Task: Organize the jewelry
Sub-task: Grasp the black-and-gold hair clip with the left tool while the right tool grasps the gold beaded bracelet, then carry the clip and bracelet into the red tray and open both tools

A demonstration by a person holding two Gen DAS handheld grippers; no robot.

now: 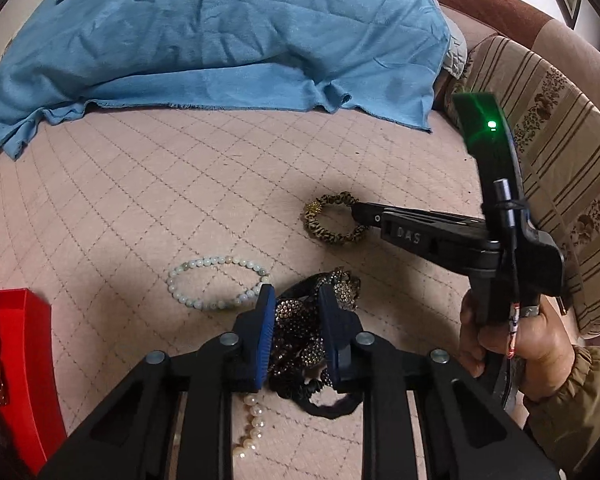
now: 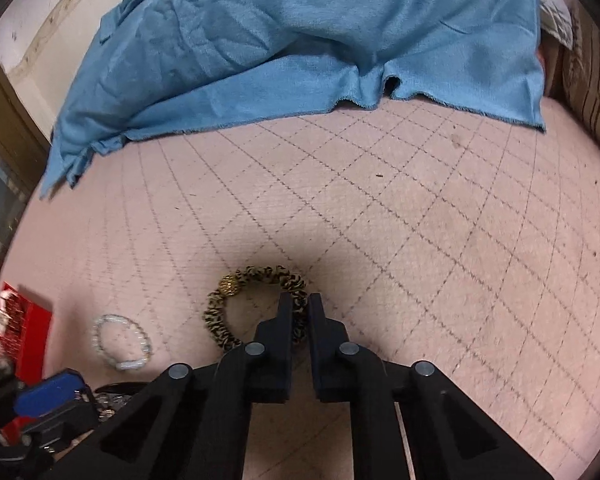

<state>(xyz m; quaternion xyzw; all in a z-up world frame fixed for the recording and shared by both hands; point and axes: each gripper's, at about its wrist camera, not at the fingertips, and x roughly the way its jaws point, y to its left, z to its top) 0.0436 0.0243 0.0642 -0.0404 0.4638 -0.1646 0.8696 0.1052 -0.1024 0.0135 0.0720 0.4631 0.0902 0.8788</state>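
Note:
My left gripper (image 1: pixel 296 298) is shut on a dark hair band studded with gold (image 1: pixel 296 332), its blue pads pressing both sides of the bunched fabric on the pink quilt. A leopard-print scrunchie (image 1: pixel 328 220) (image 2: pixel 252 276) lies farther right. My right gripper (image 2: pixel 300 304) (image 1: pixel 356 210) is shut on the scrunchie's right side, and the band disappears between its black fingers. A pale bead bracelet (image 1: pixel 216 280) (image 2: pixel 120 344) lies flat to the left. Under my left gripper a pearl string (image 1: pixel 252 420) is partly hidden.
A red box (image 1: pixel 24 360) (image 2: pixel 32 320) with jewelry in it stands at the left edge. A crumpled blue cloth (image 1: pixel 220 40) (image 2: pixel 300 40) covers the back of the quilted surface (image 2: pixel 420 240). A striped cushion (image 1: pixel 540 140) borders the right. A hand (image 1: pixel 532 332) holds the right gripper.

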